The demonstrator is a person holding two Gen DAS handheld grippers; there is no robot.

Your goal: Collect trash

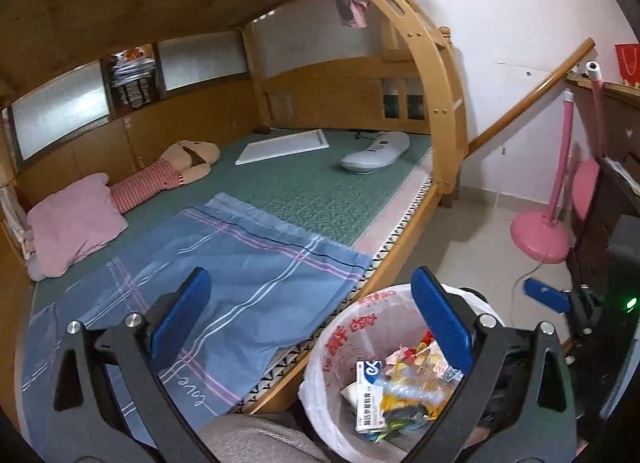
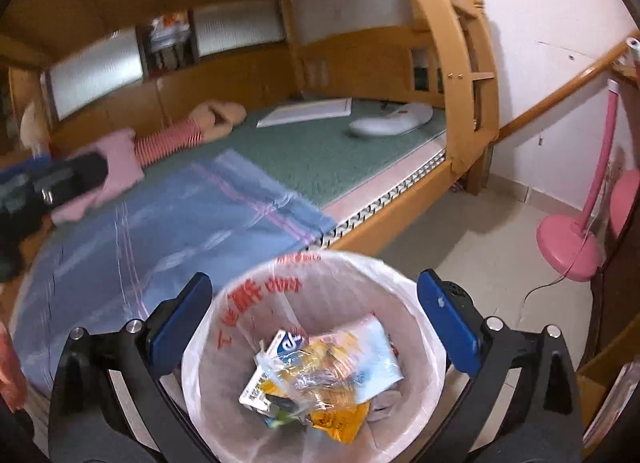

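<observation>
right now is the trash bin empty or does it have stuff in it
Partly filled: the trash bin holds wrappers and a medicine box.

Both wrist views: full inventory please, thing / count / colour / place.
trash bin: 1, white liner with red print, on the floor by the bed's near edge
trash: several pieces, white-blue box, yellow and clear wrappers, inside the bin
bed: 1, wood frame, green mat, fills the left of both views
sheet: 1, blue plaid, near end of the bed
pillow: 1, pink, left side of the bed
plush toy: 1, tan with red stripes, beyond the pillow
white board: 1, flat on the mat, far end
white device: 1, right of the board
fan: 1, pink, on the floor at right
left gripper: open, empty, over the bed edge
right gripper: open, empty, above the bin
</observation>
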